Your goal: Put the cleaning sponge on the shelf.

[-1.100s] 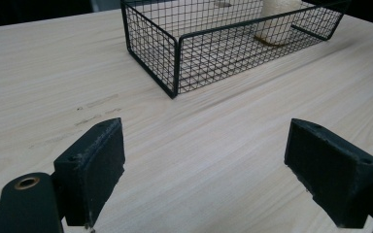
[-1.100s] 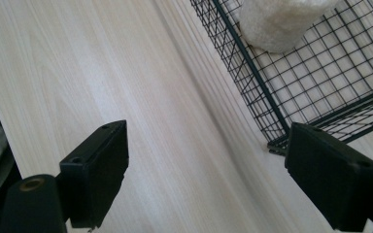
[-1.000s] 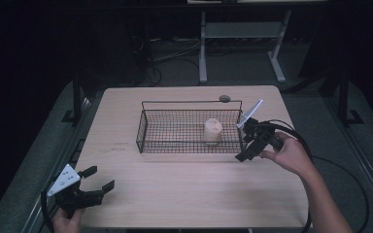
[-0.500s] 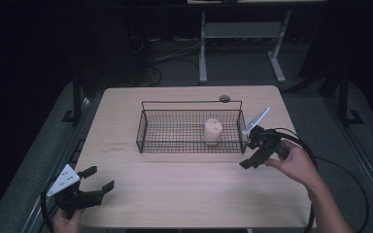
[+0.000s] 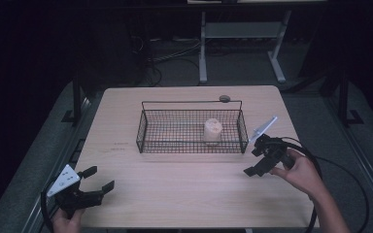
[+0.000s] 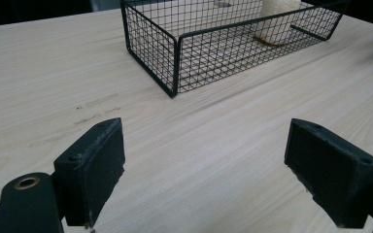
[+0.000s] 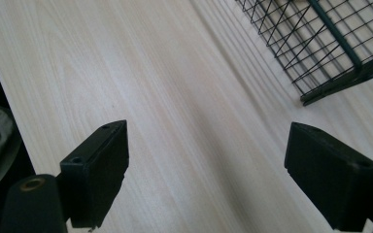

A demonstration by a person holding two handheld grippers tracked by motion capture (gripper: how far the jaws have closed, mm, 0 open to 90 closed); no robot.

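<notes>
Wire basket (image 5: 192,127), centre-rear of table (image 5: 184,194): holds one pale cylindrical object (image 5: 212,131), upright at its right end, apparently deposited there. Right gripper (image 5: 257,160): jaws wide, empty, just beside the basket's right end, seemingly clear of a finished placement. Left gripper (image 5: 94,179): jaws wide, empty, parked at the near-left corner, well apart, probably idle.

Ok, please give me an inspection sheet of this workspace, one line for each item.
Surface: wooden table, faint marks near its left side.
Job's things: wire basket holding a pale cylinder.
Clutter: small round dark thing behind the basket.
Grippers: left gripper open, at the front left corner; right gripper open, right of the basket.
Cables: black cable loops from the right gripper.
Surroundings: dark floor, metal stand.
</notes>
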